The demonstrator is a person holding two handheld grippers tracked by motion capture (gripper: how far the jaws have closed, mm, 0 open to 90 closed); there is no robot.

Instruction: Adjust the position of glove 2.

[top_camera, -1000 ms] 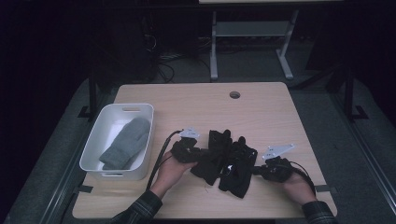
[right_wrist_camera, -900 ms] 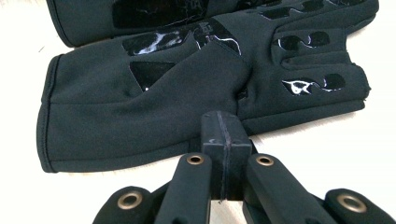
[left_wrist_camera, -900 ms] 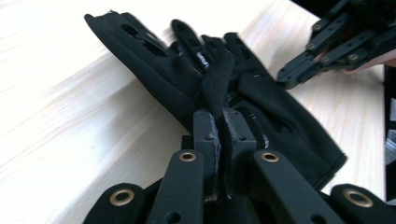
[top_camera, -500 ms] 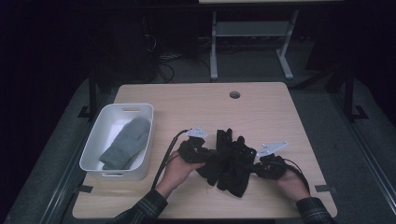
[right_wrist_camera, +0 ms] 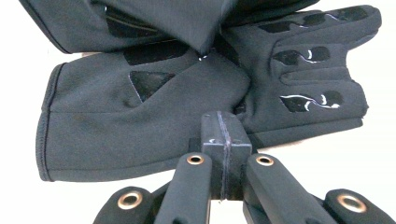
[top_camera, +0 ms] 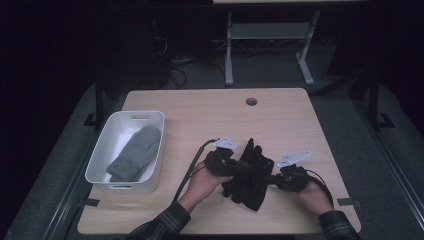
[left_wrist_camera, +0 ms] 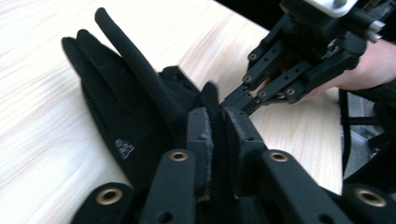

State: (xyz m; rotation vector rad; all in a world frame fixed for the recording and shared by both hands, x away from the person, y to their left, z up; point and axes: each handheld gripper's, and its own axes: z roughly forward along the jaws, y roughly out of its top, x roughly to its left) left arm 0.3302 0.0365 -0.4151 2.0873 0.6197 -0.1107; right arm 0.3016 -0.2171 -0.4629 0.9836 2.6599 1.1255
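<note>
Left gripper [left_wrist_camera: 218, 122] pinching black gloves [top_camera: 248, 173] (jaws just easing apart); right gripper [right_wrist_camera: 225, 133] closed, beside cuff.

- Left gripper [top_camera: 235, 167]: black body with linkage arms; brass-coloured rivets at the pivots, seen in the left gripper view; flat black rectangular pads.
- Right gripper [top_camera: 272, 177]: black, same build; perforated link bars with small screws, seen in the left gripper view; brass-coloured rivets at the pivots.
- Plates: each gripper carries a pale grey three-cornered plate on top, seen in the high view.
- Cables: a black cable trails from each gripper; the left one runs back along the forearm.
- Sleeves: both forearms wear dark plaid sleeves, cuffs ending at the wrists.
</note>
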